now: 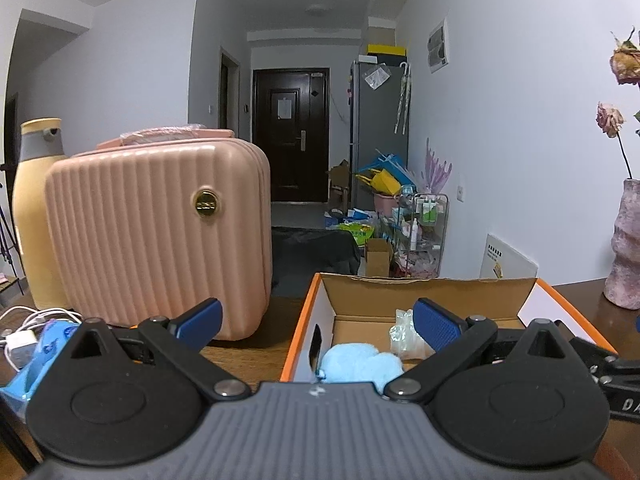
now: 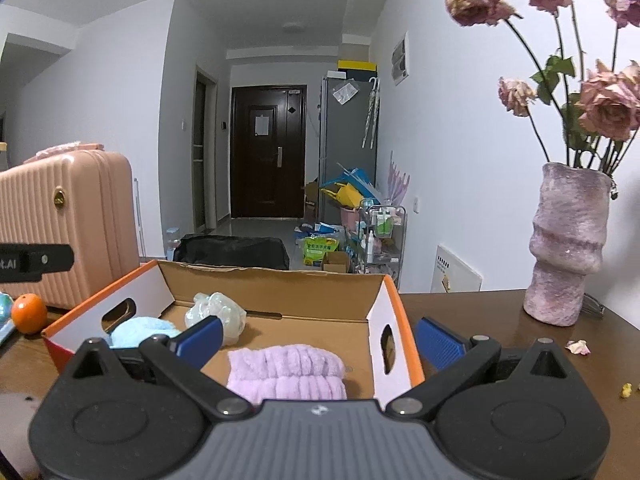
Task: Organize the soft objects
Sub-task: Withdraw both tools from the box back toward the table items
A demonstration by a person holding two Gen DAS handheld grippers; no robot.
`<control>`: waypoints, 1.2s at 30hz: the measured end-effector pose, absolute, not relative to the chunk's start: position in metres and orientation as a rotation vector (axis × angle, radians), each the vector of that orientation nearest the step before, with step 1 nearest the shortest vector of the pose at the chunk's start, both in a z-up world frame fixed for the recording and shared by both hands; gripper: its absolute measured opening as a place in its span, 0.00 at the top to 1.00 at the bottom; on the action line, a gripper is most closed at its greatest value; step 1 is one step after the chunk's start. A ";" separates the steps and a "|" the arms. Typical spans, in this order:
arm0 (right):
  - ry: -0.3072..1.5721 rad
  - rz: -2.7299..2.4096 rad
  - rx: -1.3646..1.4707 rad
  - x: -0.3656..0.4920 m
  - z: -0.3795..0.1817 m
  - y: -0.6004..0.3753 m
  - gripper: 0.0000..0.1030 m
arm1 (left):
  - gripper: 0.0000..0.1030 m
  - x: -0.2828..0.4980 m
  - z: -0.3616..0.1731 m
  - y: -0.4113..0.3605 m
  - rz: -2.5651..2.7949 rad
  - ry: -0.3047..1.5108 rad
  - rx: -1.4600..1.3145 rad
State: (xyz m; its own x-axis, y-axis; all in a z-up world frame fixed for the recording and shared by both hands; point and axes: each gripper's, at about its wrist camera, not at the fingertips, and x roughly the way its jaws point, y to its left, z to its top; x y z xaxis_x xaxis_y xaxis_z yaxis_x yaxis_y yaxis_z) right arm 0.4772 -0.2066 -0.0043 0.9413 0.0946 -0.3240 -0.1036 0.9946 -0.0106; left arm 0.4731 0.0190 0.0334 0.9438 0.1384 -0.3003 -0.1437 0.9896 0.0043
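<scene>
Lilac towel in box, both grippers' jaws spread

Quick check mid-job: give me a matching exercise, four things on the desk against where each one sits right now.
Things:
1. lilac fluffy cloth
2. orange
3. pink vase
4. clear plastic bag

Places:
A. on the desk, right of the box
B. in the box, near end
C. on the desk, left of the box
D. in the box, toward the far wall

Pairs: 1-B, 2-C, 3-A, 4-D
</scene>
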 end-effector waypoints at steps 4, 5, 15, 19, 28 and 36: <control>0.321 0.102 -0.023 0.460 -0.003 -0.211 0.00 | 0.00 0.457 0.033 0.020 0.146 0.301 -0.020; 0.321 0.103 -0.022 0.456 -0.003 -0.212 0.00 | 0.00 0.453 0.033 0.020 0.144 0.302 -0.021; 0.321 0.110 -0.012 0.417 -0.005 -0.219 0.00 | 0.00 0.411 0.029 0.027 0.134 0.313 -0.029; 0.319 0.113 -0.014 0.399 -0.006 -0.218 0.00 | 0.00 0.392 0.030 0.029 0.133 0.307 -0.037; 0.303 0.130 -0.037 0.353 -0.006 -0.213 0.00 | 0.00 0.354 0.029 0.033 0.133 0.309 -0.037; 0.300 0.154 -0.031 0.318 -0.009 -0.209 0.00 | 0.00 0.322 0.025 0.038 0.130 0.325 -0.037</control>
State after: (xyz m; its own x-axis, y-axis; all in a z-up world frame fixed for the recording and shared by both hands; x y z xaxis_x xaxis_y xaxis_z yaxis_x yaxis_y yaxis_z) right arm 0.3176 -0.2093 -0.0089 0.9436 0.1466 -0.2968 -0.1560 0.9877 -0.0078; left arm 0.3217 0.0384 0.0247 0.9395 0.1210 -0.3205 -0.1330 0.9910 -0.0157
